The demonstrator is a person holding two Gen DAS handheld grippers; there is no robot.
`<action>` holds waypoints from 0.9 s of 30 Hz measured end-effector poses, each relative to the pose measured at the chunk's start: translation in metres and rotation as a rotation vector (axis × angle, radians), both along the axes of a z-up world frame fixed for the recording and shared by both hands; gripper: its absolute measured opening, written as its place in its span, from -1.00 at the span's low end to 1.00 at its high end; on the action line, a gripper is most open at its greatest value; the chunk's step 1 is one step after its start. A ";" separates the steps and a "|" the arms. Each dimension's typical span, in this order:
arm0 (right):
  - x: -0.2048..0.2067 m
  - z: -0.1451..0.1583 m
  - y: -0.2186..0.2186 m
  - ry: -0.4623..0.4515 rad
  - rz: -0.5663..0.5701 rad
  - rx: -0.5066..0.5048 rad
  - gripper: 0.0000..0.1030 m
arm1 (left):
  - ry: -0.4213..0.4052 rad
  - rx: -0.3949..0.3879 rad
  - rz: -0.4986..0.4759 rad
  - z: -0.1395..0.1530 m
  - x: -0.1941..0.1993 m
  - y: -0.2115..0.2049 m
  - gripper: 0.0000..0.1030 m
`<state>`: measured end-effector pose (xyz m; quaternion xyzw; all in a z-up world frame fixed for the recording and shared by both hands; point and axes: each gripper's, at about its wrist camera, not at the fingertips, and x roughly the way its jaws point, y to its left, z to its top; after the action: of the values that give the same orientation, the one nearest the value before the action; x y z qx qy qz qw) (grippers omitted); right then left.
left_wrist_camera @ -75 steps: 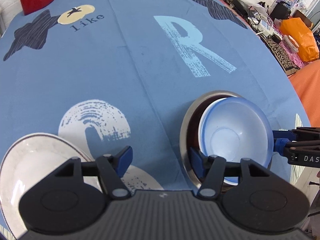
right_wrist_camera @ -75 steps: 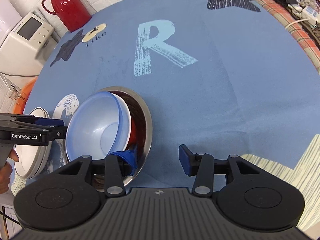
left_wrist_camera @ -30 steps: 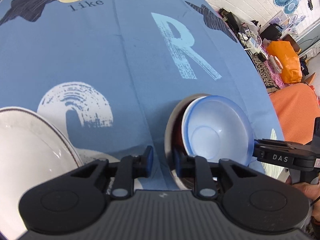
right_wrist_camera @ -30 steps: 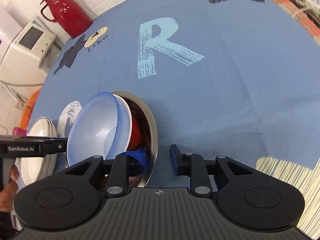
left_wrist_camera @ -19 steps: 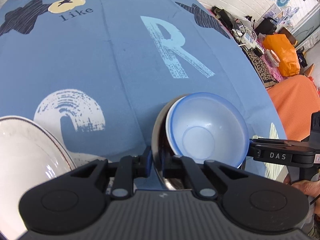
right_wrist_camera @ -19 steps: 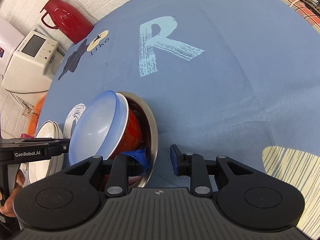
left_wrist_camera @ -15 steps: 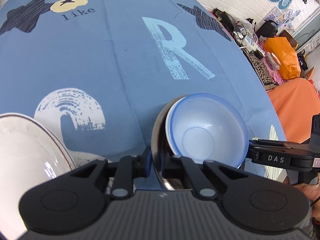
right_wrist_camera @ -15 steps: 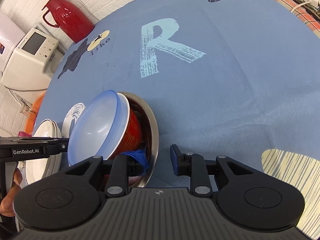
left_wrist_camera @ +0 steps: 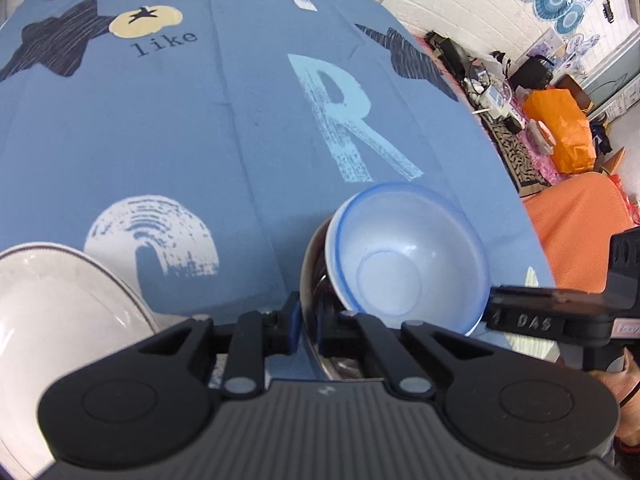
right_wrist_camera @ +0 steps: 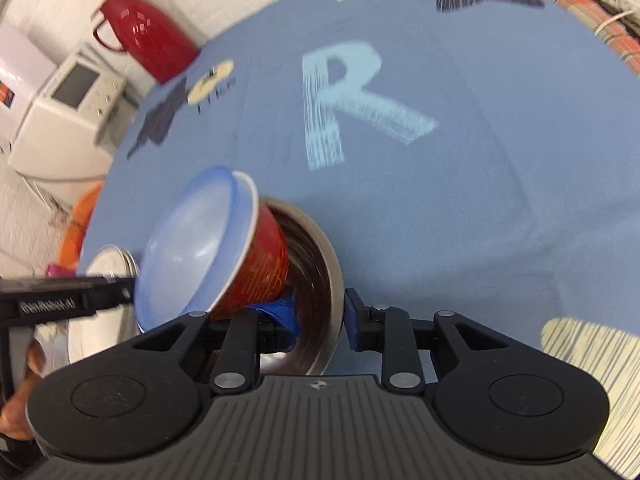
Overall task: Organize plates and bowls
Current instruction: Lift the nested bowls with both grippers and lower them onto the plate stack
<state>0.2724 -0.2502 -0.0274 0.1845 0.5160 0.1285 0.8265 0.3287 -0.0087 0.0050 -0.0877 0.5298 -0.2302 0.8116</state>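
Left wrist view is showing the left gripper (left_wrist_camera: 309, 326) clenching the near rim of the steel bowl (left_wrist_camera: 310, 280), one pad outside the wall and one inside; a second ago those pads were standing apart on either side of that rim. Right wrist view is showing the right gripper (right_wrist_camera: 320, 318) pinching the same steel bowl (right_wrist_camera: 326, 272) at its other side, where earlier its outer finger was standing clear of the wall. The stack is now tilting more steeply than before, so the red bowl (right_wrist_camera: 262, 264) under the blue bowl (right_wrist_camera: 196, 240) is showing far more of its side. It is sitting near the front edge of the blue tablecloth (left_wrist_camera: 200, 120), with the white plate (left_wrist_camera: 60, 300) just beside it toward the left front corner.
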 end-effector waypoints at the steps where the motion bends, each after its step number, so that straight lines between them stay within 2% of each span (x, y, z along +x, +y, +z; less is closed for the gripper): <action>1: 0.000 -0.006 0.003 0.014 0.004 0.001 -0.84 | 0.003 0.006 0.002 -0.003 0.001 0.001 -1.00; 5: -0.004 -0.013 0.002 -0.001 -0.007 0.025 -0.86 | 0.037 0.003 0.025 -0.021 0.004 0.008 -1.00; 9: -0.005 -0.013 0.000 -0.004 -0.007 0.034 -0.86 | 0.024 -0.014 0.018 -0.022 0.002 0.011 -1.00; 13: -0.012 -0.015 -0.003 -0.055 -0.001 0.053 -0.84 | 0.017 -0.027 0.018 -0.022 0.001 0.013 -1.00; 15: -0.010 -0.015 -0.005 -0.032 -0.020 0.071 -0.86 | 0.016 -0.029 0.013 -0.023 0.000 0.012 -1.00; 21: -0.018 -0.003 0.014 -0.063 0.082 -0.027 -0.97 | 0.023 -0.069 0.028 -0.017 -0.002 0.018 -1.00; 27: -0.014 0.012 0.018 -0.110 0.078 -0.049 -0.96 | -0.005 -0.078 0.027 -0.004 -0.006 0.023 -1.00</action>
<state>0.2584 -0.2321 -0.0150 0.1364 0.4795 0.1579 0.8523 0.3232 0.0139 0.0009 -0.1258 0.5171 -0.2397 0.8120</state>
